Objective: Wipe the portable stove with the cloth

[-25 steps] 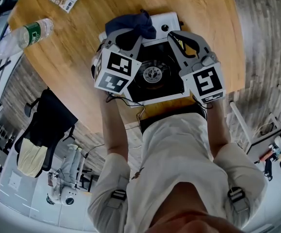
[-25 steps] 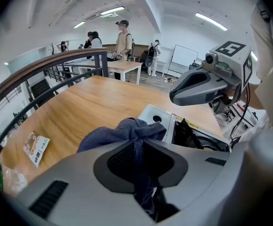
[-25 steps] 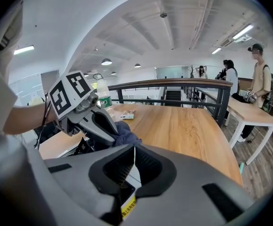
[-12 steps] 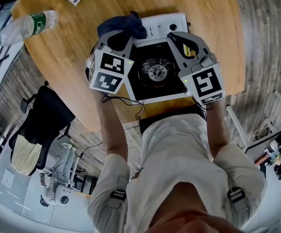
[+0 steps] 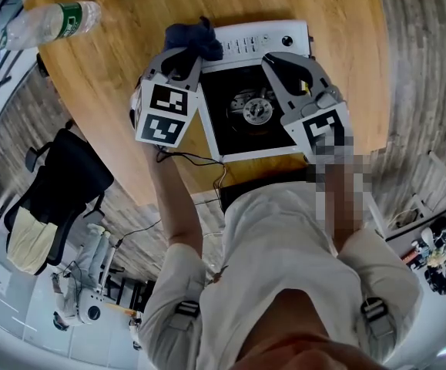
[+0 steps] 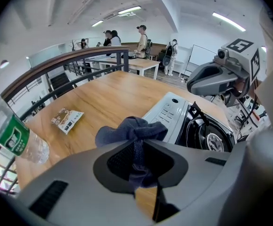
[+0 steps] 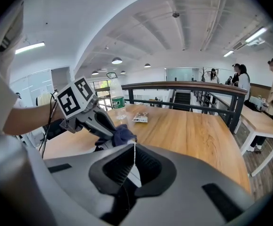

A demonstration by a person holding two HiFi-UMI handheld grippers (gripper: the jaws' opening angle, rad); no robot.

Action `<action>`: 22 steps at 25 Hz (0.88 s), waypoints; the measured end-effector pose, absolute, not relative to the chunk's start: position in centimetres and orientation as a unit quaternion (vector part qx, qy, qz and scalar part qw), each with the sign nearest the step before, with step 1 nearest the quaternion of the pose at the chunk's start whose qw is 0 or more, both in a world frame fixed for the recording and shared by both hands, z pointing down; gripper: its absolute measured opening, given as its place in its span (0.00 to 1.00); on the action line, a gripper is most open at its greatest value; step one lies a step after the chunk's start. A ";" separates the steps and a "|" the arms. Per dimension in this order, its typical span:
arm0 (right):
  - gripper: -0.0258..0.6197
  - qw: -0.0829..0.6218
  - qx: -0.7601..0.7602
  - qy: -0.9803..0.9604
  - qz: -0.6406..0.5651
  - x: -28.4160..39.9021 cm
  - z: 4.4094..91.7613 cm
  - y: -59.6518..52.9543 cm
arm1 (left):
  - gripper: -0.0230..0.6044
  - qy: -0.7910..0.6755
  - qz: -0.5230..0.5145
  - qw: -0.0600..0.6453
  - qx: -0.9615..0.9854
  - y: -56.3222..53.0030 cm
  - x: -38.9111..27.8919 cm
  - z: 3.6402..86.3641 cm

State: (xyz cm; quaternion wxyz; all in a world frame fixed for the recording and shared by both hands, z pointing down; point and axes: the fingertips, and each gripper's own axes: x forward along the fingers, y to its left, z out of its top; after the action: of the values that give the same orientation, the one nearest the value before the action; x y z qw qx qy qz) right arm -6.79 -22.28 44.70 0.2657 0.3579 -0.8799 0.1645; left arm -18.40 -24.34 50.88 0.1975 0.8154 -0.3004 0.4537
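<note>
The left gripper (image 5: pixel 182 52), clamping the cloth (image 5: pixel 192 37), has slid to the stove's (image 5: pixel 263 40) left edge. The right gripper (image 5: pixel 274 58) is closed, empty.

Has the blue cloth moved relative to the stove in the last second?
Yes: the cloth slid leftward, from over the stove to its left edge.

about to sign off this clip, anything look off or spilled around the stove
Nothing stands out. The stove sits flat on the table, no spill shows, and the cloth is bunched in the left tongs at its far left corner.
</note>
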 end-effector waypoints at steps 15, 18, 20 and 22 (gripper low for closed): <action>0.07 0.271 0.351 -0.883 0.153 -8.1 43.8 -20.9 | 0.16 -0.394 0.433 0.188 0.789 -23.9 -23.8 49.7; 0.08 0.270 0.349 -0.885 0.151 -8.6 43.5 -20.6 | 0.16 -0.414 0.420 0.188 0.786 -23.5 -25.3 48.6; 0.08 0.269 0.347 -0.886 0.148 -8.9 43.2 -20.3 | 0.16 -0.426 0.405 0.186 0.788 -23.3 -25.9 47.6; 0.08 0.268 0.346 -0.887 0.147 -9.1 42.9 -20.1 | 0.16 -0.437 0.385 0.180 0.793 -23.3 -26.3 46.5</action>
State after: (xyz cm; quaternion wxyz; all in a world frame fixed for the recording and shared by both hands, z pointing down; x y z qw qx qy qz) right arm -9.14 -20.07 42.88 0.2682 0.3456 -0.8871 0.1471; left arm -26.29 -23.29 46.49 0.1799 0.7927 -0.4375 0.3846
